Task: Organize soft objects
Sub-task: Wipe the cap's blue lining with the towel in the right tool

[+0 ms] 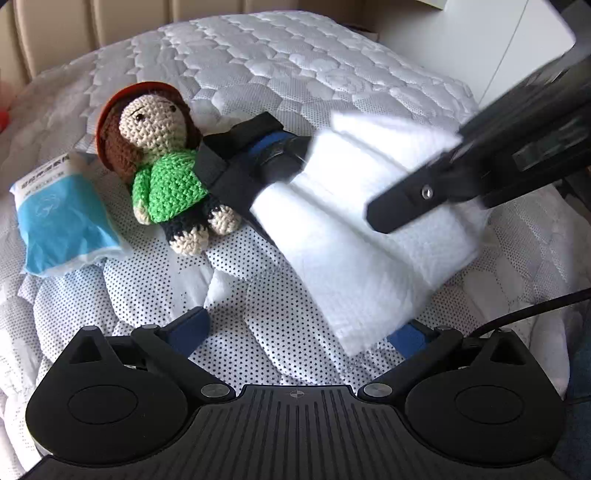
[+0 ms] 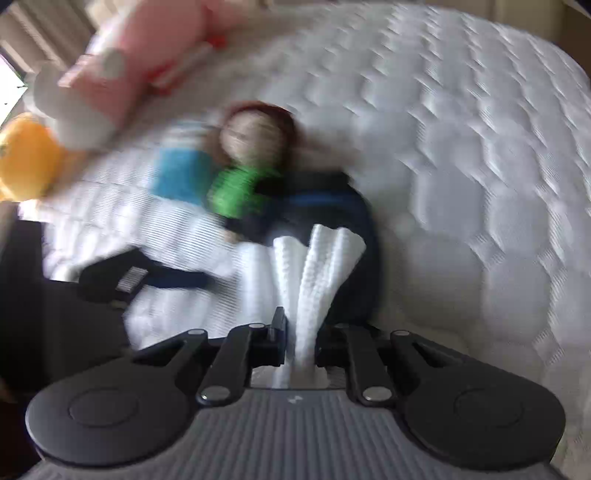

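Note:
A folded white cloth (image 1: 369, 236) lies on the quilted bed (image 1: 295, 66). My right gripper (image 1: 384, 216) reaches in from the upper right and is shut on the cloth. In the right wrist view the cloth (image 2: 314, 266) is bunched between the closed pads of that gripper (image 2: 301, 334). My left gripper (image 1: 301, 332) stands wide open at the cloth's near corner, which lies against the right pad only. A crocheted doll (image 1: 162, 158) in a green top lies left of the cloth. A black and blue object (image 1: 243, 162) rests against the doll.
A blue and white packet (image 1: 62, 218) lies left of the doll. A pink and white plush (image 2: 110, 70) and an orange plush (image 2: 26, 158) sit further along the bed. A beige headboard (image 1: 55, 29) and a white cabinet (image 1: 480, 44) border it. A black cable (image 1: 535, 310) hangs right.

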{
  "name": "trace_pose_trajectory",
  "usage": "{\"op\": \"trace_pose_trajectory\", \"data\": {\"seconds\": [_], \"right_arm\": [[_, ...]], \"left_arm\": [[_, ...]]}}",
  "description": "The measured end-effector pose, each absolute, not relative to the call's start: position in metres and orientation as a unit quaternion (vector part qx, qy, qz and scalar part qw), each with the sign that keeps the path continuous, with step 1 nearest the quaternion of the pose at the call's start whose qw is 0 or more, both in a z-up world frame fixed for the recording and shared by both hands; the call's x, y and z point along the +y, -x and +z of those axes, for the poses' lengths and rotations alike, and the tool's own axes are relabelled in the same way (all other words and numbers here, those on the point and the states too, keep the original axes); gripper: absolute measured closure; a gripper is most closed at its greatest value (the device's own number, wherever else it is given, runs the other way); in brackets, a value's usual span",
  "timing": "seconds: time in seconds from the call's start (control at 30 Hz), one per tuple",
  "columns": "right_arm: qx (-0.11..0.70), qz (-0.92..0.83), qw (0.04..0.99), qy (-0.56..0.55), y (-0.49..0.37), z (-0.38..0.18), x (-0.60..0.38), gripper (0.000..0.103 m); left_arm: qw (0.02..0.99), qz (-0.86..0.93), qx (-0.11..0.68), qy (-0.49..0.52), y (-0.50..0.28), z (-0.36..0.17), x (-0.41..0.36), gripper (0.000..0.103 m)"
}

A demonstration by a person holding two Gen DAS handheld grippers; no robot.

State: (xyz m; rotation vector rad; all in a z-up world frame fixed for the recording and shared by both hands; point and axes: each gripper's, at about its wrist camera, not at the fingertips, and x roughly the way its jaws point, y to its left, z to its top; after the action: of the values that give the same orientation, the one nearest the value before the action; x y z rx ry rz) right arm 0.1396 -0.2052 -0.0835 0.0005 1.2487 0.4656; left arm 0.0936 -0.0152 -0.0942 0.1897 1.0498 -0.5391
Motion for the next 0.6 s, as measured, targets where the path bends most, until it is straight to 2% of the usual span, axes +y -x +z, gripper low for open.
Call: {"op": "trace_pose_trajectory", "data": {"seconds": [0.27, 0.43, 0.6], "right_arm": [[0.537, 0.172, 0.825, 0.023, -0.159, -0.081, -0.24, 0.089], [0.506, 0.162, 0.847, 0.034, -0.164, -0.076, -0.255, 0.089], [0.487, 0.156, 0.859, -0.005, -0.167, -0.068, -0.275, 0.088]], "left_arm": [[0.842, -0.321, 0.432, 0.025, -0.104, -0.085, -0.042, 0.0], [0.837, -0.313, 0.448, 0.014, -0.117, -0.078, -0.047, 0.0], [0.828, -0.33, 0.453, -0.012, -0.134, -0.089, -0.068, 0.0]]}}
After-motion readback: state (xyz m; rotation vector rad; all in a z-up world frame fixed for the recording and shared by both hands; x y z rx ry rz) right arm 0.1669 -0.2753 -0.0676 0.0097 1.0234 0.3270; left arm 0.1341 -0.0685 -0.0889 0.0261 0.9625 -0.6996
